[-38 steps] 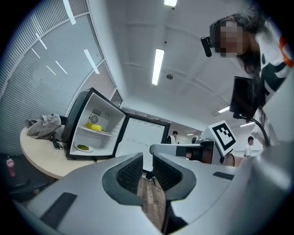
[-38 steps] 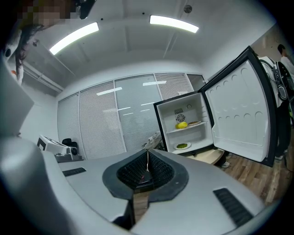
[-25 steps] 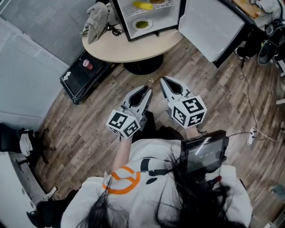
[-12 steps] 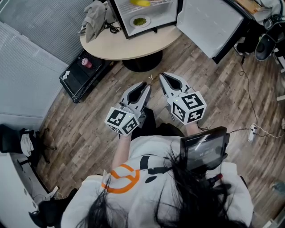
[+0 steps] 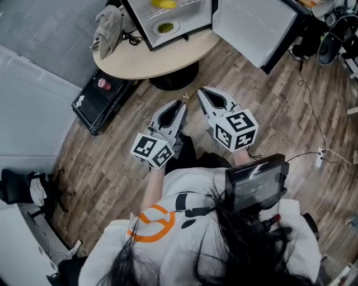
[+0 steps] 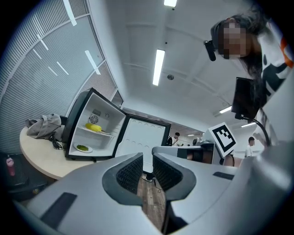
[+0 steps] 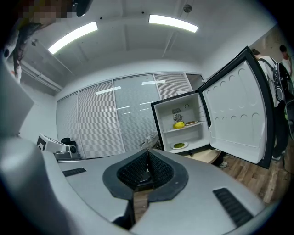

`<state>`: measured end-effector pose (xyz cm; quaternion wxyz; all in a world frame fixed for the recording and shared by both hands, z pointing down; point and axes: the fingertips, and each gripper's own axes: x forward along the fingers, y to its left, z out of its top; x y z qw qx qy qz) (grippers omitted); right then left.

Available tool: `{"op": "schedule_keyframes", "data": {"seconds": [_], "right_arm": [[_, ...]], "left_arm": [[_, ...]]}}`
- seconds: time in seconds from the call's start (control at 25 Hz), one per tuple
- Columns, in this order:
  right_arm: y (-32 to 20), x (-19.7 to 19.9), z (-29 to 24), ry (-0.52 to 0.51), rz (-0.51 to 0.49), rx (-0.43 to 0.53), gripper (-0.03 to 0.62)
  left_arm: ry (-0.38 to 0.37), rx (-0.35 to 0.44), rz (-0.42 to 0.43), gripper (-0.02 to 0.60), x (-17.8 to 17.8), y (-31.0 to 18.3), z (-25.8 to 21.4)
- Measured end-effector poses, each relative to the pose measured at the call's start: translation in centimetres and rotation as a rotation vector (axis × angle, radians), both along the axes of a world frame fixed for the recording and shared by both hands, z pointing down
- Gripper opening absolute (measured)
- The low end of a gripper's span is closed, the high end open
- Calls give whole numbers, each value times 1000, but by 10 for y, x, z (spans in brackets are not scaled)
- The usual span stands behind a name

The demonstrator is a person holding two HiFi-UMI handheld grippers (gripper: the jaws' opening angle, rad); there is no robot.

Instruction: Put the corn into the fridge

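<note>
The yellow corn (image 5: pixel 162 3) lies on the upper shelf of the open mini fridge (image 5: pixel 134 22), which stands on a round beige table (image 5: pixel 151 58). The corn (image 6: pixel 95 128) shows far ahead in the left gripper view, and the corn (image 7: pixel 178 125) likewise in the right gripper view. My left gripper (image 5: pixel 182 105) and right gripper (image 5: pixel 201 92) hover side by side over the wood floor, well short of the table. The left gripper (image 6: pixel 147 158) has a narrow empty gap between its pads. On the right gripper (image 7: pixel 147 153) the pads meet with nothing held.
A plate of greens (image 5: pixel 165 27) sits on the fridge's bottom shelf. The fridge door (image 5: pixel 251 28) swings wide to the right. A grey cloth (image 5: pixel 107 25) lies on the table's left. A black case (image 5: pixel 98 98) lies on the floor at left, with cables and a power strip (image 5: pixel 320 156) at right.
The table and fridge have slid up and to the left in the head view. Both grippers keep the same pose, with the same jaws.
</note>
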<state>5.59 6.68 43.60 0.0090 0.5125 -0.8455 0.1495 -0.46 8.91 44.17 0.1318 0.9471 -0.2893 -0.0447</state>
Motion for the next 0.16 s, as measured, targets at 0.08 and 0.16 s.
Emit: {"op": "schedule_keyframes", "data": {"seconds": [0.08,0.16], "right_arm": [[-3,6,1,2,7,-3,17],[-6,12,2,2,15,-9,17]], "left_arm": [[-4,-3,11,58,6,-3,1],[-7,-10,23,58,13,-6,2]]}}
